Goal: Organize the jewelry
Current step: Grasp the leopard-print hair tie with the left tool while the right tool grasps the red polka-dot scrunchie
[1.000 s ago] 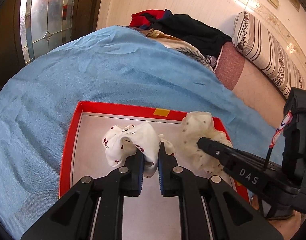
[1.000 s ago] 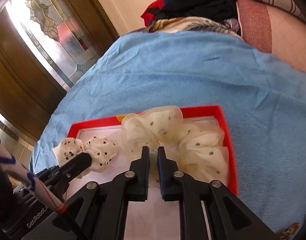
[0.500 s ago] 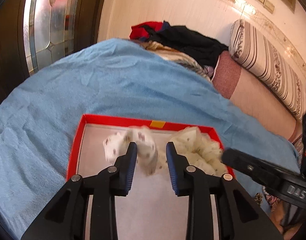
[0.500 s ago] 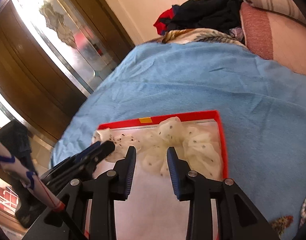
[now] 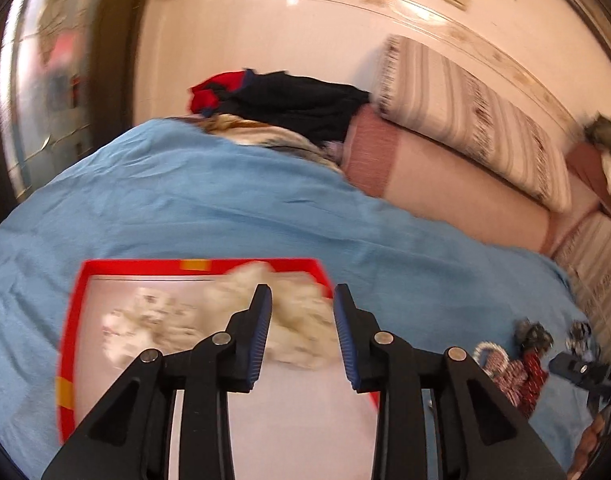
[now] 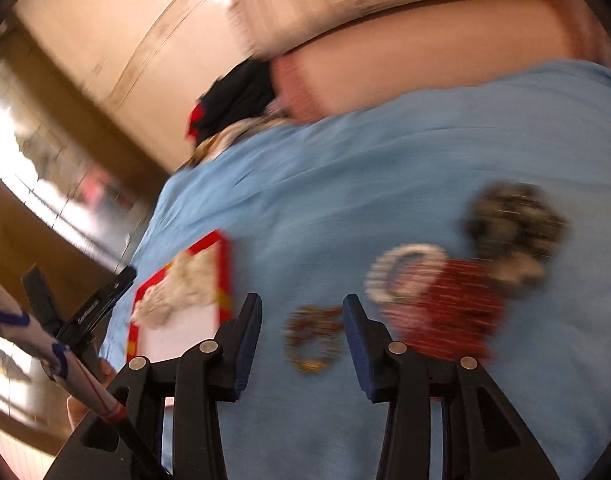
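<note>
Both tongs have just been opening and hold nothing. The right tongs (image 6: 302,330) should descend straight over the small red-gold beaded bracelet (image 6: 311,338) on the blue bedspread (image 6: 345,180), then close gently.

Blue blanket (image 5: 225,200) under and ahead of gripper. Dark clothes pile (image 5: 289,100) far ahead. Striped pillow (image 5: 465,120) ahead-right against tiled wall (image 5: 285,40). Glass-panel door (image 5: 45,80) ahead-left.
</note>
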### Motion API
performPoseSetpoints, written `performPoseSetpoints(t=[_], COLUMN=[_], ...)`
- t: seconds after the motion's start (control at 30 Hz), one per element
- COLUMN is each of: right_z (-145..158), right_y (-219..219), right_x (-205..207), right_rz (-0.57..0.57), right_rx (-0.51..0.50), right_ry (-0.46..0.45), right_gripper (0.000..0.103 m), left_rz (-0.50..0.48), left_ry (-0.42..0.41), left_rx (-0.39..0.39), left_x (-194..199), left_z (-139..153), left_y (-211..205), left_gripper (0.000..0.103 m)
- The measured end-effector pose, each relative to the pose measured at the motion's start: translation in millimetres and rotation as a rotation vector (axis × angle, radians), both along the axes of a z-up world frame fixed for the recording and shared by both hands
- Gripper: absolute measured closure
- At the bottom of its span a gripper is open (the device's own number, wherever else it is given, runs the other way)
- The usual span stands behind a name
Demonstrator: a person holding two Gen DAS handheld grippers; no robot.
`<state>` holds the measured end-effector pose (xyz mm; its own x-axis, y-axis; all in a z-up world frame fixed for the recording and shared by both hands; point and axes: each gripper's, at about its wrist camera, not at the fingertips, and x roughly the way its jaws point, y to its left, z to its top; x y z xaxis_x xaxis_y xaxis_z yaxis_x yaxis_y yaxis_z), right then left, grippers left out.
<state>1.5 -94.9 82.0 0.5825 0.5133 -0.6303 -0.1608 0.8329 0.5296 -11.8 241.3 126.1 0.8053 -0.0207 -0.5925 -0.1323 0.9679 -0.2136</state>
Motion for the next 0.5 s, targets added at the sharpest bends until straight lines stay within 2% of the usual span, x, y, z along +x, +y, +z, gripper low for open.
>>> performPoseSetpoints(t=[0.1, 0.23, 0.3, 0.37, 0.43, 0.5], right_z=[-4.3, -19.8, -28.1, -34.5, -41.8, -41.5], right_y=[-39.3, -64.5, -72.4, -77.6, -77.8, -83.1], right_x=[-15.5, -22.6, -23.6, -24.5, -18.8, -16.6], right_rz=[-0.058, -0.073, -0.051, -0.071, -0.05, -0.039], right_rx=[0.014, 0.061, 0.097, 0.052, 0.055, 0.079], right_ry=[-0.001, 0.005, -0.007, -0.04, -0.011, -0.021], right_gripper=[0.058, 0.056, 0.056, 0.056, 0.057, 0.058], left_rz=[-0.082, -0.194, -0.256, -0.305, -0.349, -0.384], left_ry=[0.009, 0.062, 0.11, 0.159, 0.21, 0.248], left_rx=[-0.004, -0.062, -0.093, -0.111, -0.109, -0.096], left_x=[2.9, 3.6, 2.1, -0.6, -4.8, -7.4], left_z=[-2.8, -13.6, -22.3, -32.1, -43.6, -55.5], left_y=[-35.4, -72.0, -90.9, -106.2, -120.9, -136.3], left_gripper=[0.071, 0.071, 0.071, 0.071, 0.071, 0.071])
